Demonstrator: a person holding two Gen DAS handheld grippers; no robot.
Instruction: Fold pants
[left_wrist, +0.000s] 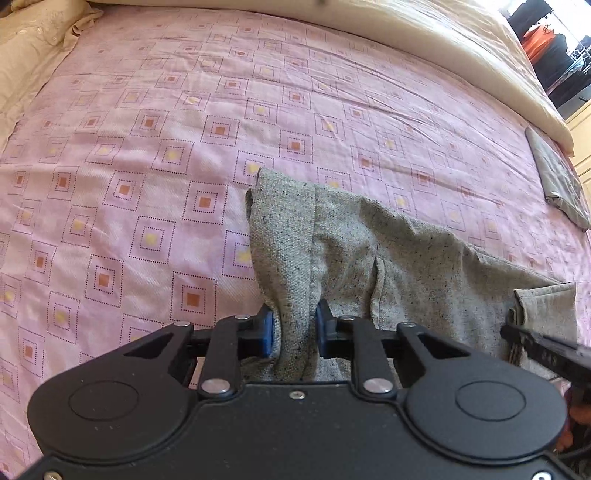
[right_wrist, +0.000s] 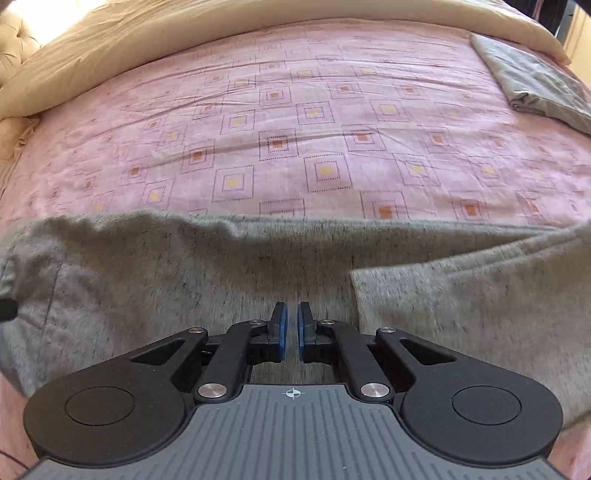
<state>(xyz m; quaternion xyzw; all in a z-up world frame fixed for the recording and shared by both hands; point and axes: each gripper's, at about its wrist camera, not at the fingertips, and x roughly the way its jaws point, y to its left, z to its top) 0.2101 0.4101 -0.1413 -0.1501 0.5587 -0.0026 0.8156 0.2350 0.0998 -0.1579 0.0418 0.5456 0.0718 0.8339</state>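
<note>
Grey speckled pants (left_wrist: 388, 251) lie on the pink patterned bedsheet (left_wrist: 147, 147). My left gripper (left_wrist: 294, 325) is shut on a bunched end of them, and the fabric rises in a fold from between its blue pads. At the right edge of that view, a black finger of the right gripper (left_wrist: 532, 341) sits by a lifted corner of the pants. In the right wrist view the pants (right_wrist: 184, 266) spread blurred across the frame below my right gripper (right_wrist: 291, 325). It is shut to a narrow slit, with no cloth seen between the pads.
A folded grey cloth (left_wrist: 557, 184) (right_wrist: 532, 81) lies near the bed's far right edge. A beige duvet (left_wrist: 443, 48) (right_wrist: 147, 44) is piled along the far side. A beige pillow (left_wrist: 29, 55) sits at the far left. Bare sheet (right_wrist: 295, 147) stretches beyond the pants.
</note>
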